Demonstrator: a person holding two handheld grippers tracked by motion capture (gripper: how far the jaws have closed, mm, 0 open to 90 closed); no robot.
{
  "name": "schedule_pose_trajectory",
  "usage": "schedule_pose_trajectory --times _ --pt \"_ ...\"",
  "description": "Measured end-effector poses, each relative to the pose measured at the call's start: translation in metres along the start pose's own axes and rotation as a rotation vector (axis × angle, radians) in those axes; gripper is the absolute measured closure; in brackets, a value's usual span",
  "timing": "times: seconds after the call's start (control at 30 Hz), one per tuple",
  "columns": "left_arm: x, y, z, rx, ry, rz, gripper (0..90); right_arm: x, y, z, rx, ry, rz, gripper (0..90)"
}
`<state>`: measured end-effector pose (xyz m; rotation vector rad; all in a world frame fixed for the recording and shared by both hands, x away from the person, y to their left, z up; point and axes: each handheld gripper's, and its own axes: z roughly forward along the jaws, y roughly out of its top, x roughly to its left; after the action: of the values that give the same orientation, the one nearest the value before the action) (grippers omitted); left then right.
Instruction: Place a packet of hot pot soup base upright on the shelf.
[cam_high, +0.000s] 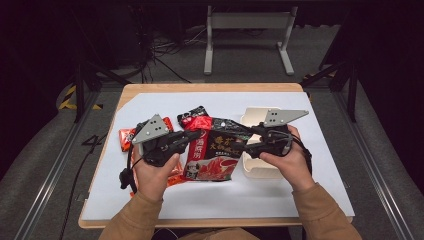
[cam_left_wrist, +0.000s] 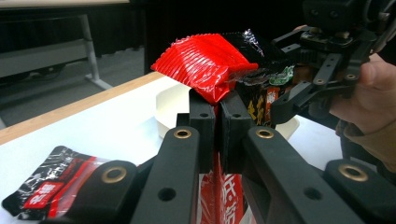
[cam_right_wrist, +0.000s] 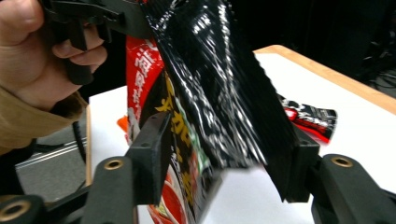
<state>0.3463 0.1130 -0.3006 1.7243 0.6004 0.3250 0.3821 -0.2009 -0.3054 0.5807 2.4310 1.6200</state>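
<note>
The red-and-black snack bag (cam_high: 212, 150) hangs above the tabletop (cam_high: 280, 195) between both hands. The left claw (cam_left_wrist: 215, 109) is clamped tight on its red edge. The right claw (cam_right_wrist: 224, 154) stands open around the bag's black side, its pads not pressing. A white tray (cam_high: 260, 170) sits just beside.

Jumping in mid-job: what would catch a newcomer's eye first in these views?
The big red-and-black snack bag held up over the middle of the white mat, the left gripper shut on its red edge. The right gripper straddles the bag's other side, jaws apart. Next, the cream tray under the right hand, and a small red-and-black packet flat on the mat.
</note>
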Motion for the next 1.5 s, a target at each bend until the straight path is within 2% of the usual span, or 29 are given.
schedule_pose_trajectory --times 0.33,0.47,0.73,0.87,0.9,1.13,1.5 --pt "-0.003 -0.001 0.004 0.011 -0.017 0.009 86.1 0.002 -0.002 0.008 0.016 0.045 0.016 51.1" --pt "-0.006 -0.002 0.006 0.010 -0.029 0.014 86.1 0.002 -0.004 0.011 0.023 0.062 0.042 56.2" --pt "-0.008 -0.002 0.007 -0.001 -0.038 0.025 85.9 0.002 -0.006 0.018 0.015 0.095 0.027 57.7" --pt "-0.008 -0.002 0.006 0.000 -0.037 0.024 85.9 0.000 -0.007 0.020 0.013 0.117 0.036 63.9" --pt "-0.008 -0.002 0.007 0.002 -0.038 0.024 85.9 -0.001 -0.008 0.020 0.011 0.121 0.033 68.1" --pt "-0.007 -0.002 0.005 -0.009 -0.037 0.023 85.6 -0.001 -0.007 0.018 -0.004 0.140 0.017 74.2" --pt "-0.006 -0.001 -0.001 -0.043 -0.050 0.014 82.2 0.001 0.007 0.011 0.003 0.126 -0.024 80.3"
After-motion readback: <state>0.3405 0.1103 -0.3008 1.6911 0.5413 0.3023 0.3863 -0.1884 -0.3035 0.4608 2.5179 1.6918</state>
